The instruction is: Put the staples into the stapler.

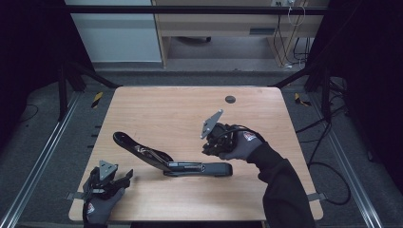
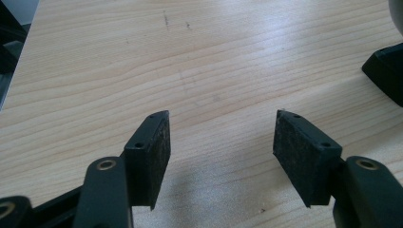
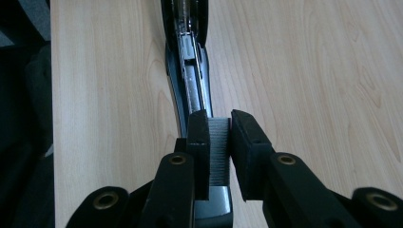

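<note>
Dim surroundings, sharp, soft shadows

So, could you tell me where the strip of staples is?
In the right gripper view, the strip of staples sits between the right gripper pads, above the open stapler.

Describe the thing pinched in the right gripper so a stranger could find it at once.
On the wooden table, just right of centre, the right gripper hangs over an opened black stapler. Between its pads sits a strip of staples: small, grey, finely ribbed metal, unlike the long black stapler below.
</note>
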`<state>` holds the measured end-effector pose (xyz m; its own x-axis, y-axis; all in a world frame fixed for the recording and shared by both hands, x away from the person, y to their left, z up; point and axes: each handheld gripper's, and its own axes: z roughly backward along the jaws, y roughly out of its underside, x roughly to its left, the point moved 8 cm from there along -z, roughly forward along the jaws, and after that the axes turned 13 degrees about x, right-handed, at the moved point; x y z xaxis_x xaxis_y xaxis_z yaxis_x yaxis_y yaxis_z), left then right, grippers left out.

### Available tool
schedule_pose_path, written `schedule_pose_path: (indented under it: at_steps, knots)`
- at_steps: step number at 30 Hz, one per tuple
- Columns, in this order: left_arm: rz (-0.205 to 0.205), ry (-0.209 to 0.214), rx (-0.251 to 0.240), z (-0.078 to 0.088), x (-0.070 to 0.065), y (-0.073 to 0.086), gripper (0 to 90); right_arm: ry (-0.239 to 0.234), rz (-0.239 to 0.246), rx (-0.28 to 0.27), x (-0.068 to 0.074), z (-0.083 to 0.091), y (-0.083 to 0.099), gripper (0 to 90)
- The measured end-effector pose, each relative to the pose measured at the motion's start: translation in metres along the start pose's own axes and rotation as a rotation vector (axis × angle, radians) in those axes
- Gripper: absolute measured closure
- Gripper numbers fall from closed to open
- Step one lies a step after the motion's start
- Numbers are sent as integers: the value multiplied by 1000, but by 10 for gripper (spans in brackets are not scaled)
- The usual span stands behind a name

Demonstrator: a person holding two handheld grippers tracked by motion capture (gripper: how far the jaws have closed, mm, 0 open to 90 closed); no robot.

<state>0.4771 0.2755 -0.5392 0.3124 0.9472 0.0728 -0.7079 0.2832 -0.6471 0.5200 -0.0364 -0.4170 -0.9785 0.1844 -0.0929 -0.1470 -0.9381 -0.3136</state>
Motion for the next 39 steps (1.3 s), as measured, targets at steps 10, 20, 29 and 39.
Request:
schedule_pose_path:
  at_steps: [10, 20, 29, 39]
  knots:
    - [0, 2, 0, 0, 0, 0, 372, -34, 38, 19, -2, -25, -14, 781]
    - [-8, 0, 1, 0, -1, 0, 372, -51, 42, 3, -2, -40, -16, 781]
    - [-6, 3, -1, 0, -1, 0, 372, -54, 43, -8, -1, -48, -17, 781]
    - [-5, 2, -1, 0, -1, 0, 373, -63, 52, 18, 2, -62, -19, 781]
